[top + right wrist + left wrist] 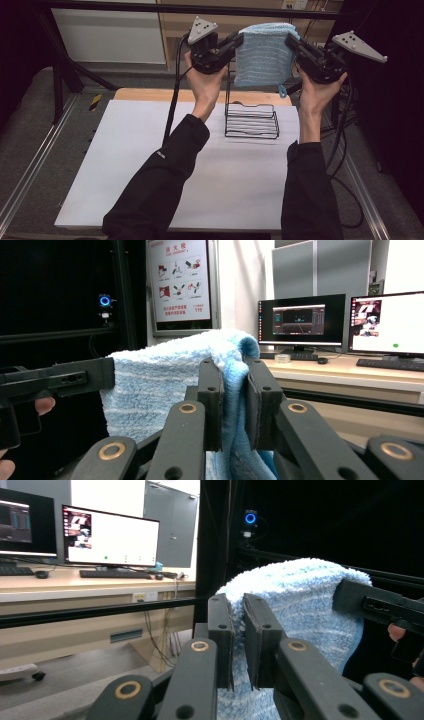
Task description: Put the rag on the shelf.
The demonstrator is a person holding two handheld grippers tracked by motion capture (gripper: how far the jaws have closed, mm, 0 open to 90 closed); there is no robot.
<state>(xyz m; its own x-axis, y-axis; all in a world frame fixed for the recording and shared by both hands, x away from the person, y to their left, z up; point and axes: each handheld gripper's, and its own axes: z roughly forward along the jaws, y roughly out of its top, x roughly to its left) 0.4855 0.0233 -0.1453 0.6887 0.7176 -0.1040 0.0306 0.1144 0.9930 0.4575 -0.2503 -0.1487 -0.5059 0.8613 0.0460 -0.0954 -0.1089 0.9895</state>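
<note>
The towel (264, 54) is a soft, light blue terry cloth, limp enough to sag wherever it is not held; it will drape and fold under its own weight but will not slip easily, since the loops give the pads something to bite. The best hold is the one in use: a top corner on each side, so the cloth hangs flat between them. In the high view it hangs in the air at about 12 o'clock, above and behind the wire rack (251, 120), which stands on the white table (140, 165) just right of centre. The left gripper (239, 41) is clamped on the towel's upper left corner, the cloth lying at its 3 o'clock; the right gripper (292, 42) is clamped on the upper right corner, the cloth at its 9 o'clock. In the left gripper view the left gripper (239, 630) has its jaws nearly together with the towel (300, 600) pinched between them. The right gripper view shows the right gripper (234, 390) likewise closed on a folded edge of the towel (150, 385). A small loop (283, 92) dangles at the towel's lower right corner, at 6 o'clock from the right gripper. To my judgement the cloth would lower onto the rack without fuss if both corners stay level.
</note>
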